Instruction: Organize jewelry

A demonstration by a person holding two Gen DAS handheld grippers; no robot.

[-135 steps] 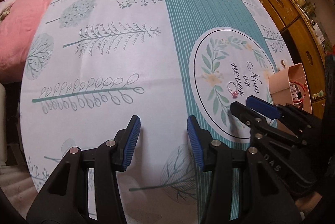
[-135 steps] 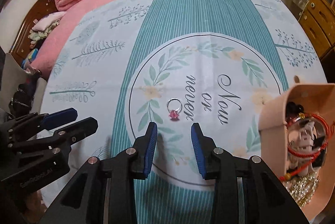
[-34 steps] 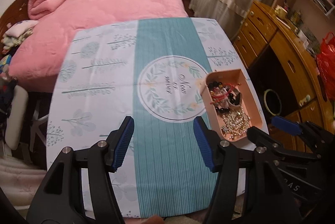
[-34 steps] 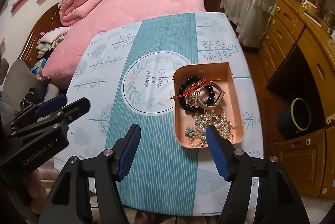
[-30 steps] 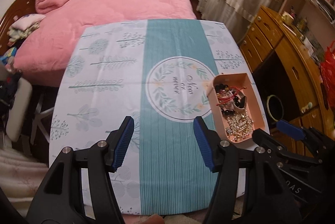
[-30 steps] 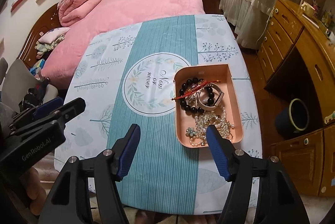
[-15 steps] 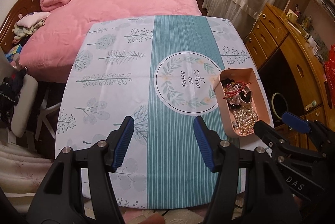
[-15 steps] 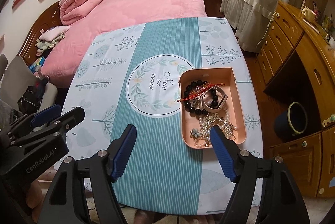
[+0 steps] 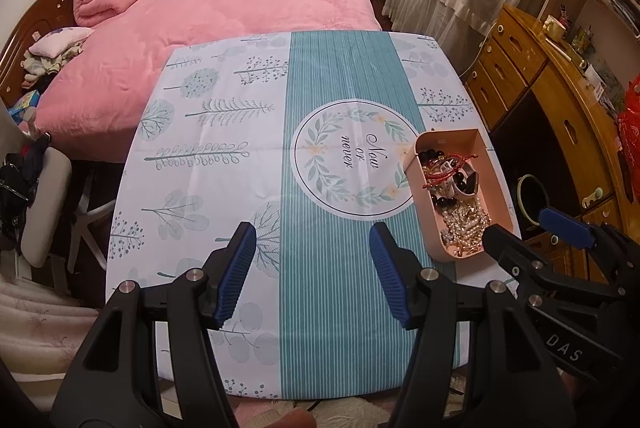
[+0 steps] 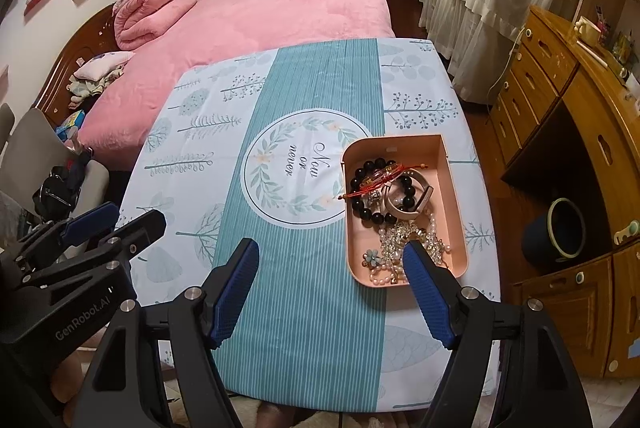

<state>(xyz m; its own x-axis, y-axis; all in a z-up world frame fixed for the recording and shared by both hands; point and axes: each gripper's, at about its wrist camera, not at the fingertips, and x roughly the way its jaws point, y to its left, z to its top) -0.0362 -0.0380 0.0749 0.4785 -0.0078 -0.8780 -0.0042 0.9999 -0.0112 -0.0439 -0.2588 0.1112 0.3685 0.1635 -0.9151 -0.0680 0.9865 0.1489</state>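
Observation:
A pink tray (image 10: 396, 140) stands on the right side of the table, beside the wreath print. It holds a black bead bracelet (image 10: 362, 210), a red cord bracelet (image 10: 374, 182), a pale band (image 10: 420, 200) and pearl strands (image 10: 400, 244). In the left wrist view the same tray (image 9: 448, 134) is at the right. My right gripper (image 10: 331, 246) hangs high over the table's near edge, jaws wide and empty. My left gripper (image 9: 312, 232) hovers to its left, also open and empty. Each gripper appears in the other's view: the left gripper (image 10: 136, 214), the right gripper (image 9: 520, 222).
The table wears a white and teal cloth (image 9: 328, 88). A pink bed (image 9: 224, 8) lies beyond it, a wooden desk with drawers (image 10: 568, 100) stands at the right, and a chair (image 9: 44, 196) at the left. A dark bin (image 10: 560, 228) sits on the floor.
Both grippers have drawn far back and up from the cloth. The pink-stone ring that lay on the wreath print is gone from it. The right jaws have spread a little wider.

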